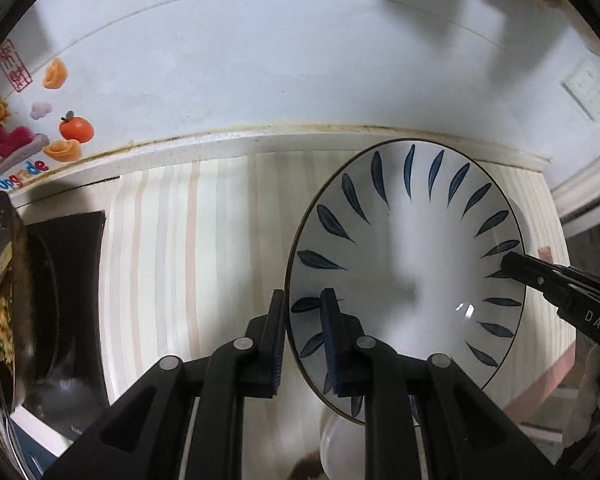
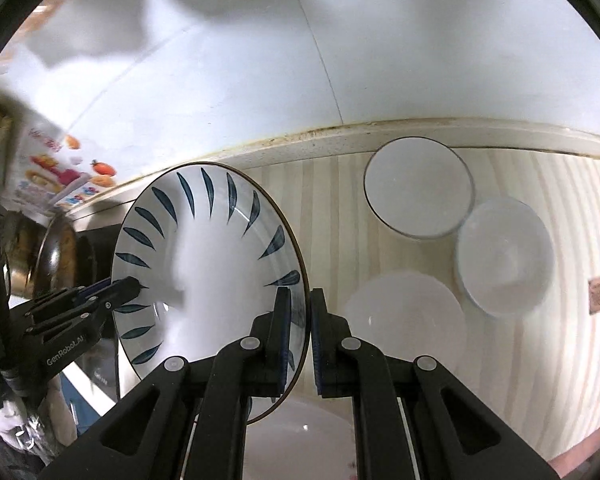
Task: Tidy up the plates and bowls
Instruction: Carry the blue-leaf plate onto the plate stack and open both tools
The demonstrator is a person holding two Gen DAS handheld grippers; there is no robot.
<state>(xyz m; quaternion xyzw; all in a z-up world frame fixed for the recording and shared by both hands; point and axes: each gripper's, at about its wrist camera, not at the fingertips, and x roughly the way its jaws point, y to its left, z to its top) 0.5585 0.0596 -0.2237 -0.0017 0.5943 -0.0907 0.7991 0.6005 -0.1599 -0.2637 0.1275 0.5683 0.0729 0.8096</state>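
Two claws, left claw (image 1: 304, 344) and right claw (image 2: 300, 340), clamp opposite rims of the tilted leaf-patterned plate (image 1: 408, 272).

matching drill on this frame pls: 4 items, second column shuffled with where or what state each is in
Items:
1. leaf-pattern plate
2. dark-rimmed white bowl
3. frying pan
4. left gripper

States:
A. shut on the plate's rim
B. held between both grippers
C. on the striped counter by the wall
D. at the far left, food inside

Pairs: 1-B, 2-C, 3-D, 4-A
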